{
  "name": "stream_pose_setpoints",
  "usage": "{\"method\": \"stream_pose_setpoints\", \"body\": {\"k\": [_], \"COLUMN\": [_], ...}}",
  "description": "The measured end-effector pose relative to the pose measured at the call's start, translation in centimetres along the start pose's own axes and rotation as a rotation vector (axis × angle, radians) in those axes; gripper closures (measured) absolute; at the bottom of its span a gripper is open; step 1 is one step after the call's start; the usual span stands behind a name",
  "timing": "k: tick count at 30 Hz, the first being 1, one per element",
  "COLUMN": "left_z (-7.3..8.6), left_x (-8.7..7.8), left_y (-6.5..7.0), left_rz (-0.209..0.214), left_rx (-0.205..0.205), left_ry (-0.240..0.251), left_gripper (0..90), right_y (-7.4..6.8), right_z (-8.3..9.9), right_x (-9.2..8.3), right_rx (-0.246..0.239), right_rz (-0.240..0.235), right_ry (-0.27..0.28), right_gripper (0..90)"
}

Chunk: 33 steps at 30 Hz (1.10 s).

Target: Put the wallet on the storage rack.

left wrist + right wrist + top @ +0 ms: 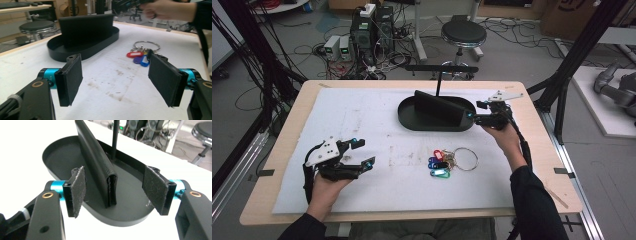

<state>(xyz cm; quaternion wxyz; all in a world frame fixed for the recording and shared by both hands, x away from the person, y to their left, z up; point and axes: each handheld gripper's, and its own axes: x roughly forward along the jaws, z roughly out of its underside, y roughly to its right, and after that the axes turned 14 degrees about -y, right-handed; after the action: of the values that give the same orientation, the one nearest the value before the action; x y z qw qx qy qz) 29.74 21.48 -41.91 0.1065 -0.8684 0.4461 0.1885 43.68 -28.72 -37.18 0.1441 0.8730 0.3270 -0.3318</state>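
A black oval tray (409, 120) lies at the back middle of the white mat, with a folded black panel (439, 107) standing upright in it and a thin post (438, 82) rising behind. My right gripper (475, 112) is open at the tray's right end. In the right gripper view its jaws stand on either side of the panel's near edge (110, 187), not touching it. A key ring with red, blue and purple tags (446, 161) lies on the mat in front of the tray. My left gripper (364, 153) hovers open at the front left, pointed toward the keys (140, 56).
The white mat (362, 115) covers most of the wooden table (287, 150). Beyond the table's far edge stand a round stool (463, 34) and computer equipment with cables (372, 35) on the floor. Black frame posts (572, 65) rise at both sides.
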Motion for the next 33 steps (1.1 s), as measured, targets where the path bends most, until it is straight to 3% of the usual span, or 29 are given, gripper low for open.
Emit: {"method": "stream_pose_setpoints", "body": {"k": [7, 10, 13, 18, 24, 33], "left_z": [0.3, 0.5, 0.5, 0.6, 0.6, 0.5], "left_x": [-0.2, -0.2, -0.2, -0.4, -0.4, -0.2], "left_y": [-1.0, -1.4, -1.8, -2.3, -2.8, -2.9], "left_rz": [-0.045, -0.051, -0.084, -0.107, -0.134, -0.157], "left_rx": [-0.043, -0.064, -0.089, -0.124, -0.126, -0.124], "left_ry": [-0.005, -0.009, -0.016, 0.005, 0.011, 0.007], "left_gripper": [27.1, 26.5, 26.0, 26.0, 25.4, 24.5], "right_y": [-0.8, -1.4, -1.9, -2.5, -2.8, -2.8], "right_z": [2.6, 4.0, 5.3, 7.0, 9.0, 10.8], "right_x": [-4.2, -5.4, -6.4, -7.4, -8.3, -8.4], "right_rx": [0.023, 0.033, 0.043, 0.054, 0.068, 0.084], "right_rz": [0.018, 0.038, 0.045, 0.039, 0.04, 0.067], "right_ry": [0.089, 0.127, 0.152, 0.175, 0.198, 0.175], "right_gripper": [33.5, 32.5, 30.3, 26.7, 23.2, 22.4]}}
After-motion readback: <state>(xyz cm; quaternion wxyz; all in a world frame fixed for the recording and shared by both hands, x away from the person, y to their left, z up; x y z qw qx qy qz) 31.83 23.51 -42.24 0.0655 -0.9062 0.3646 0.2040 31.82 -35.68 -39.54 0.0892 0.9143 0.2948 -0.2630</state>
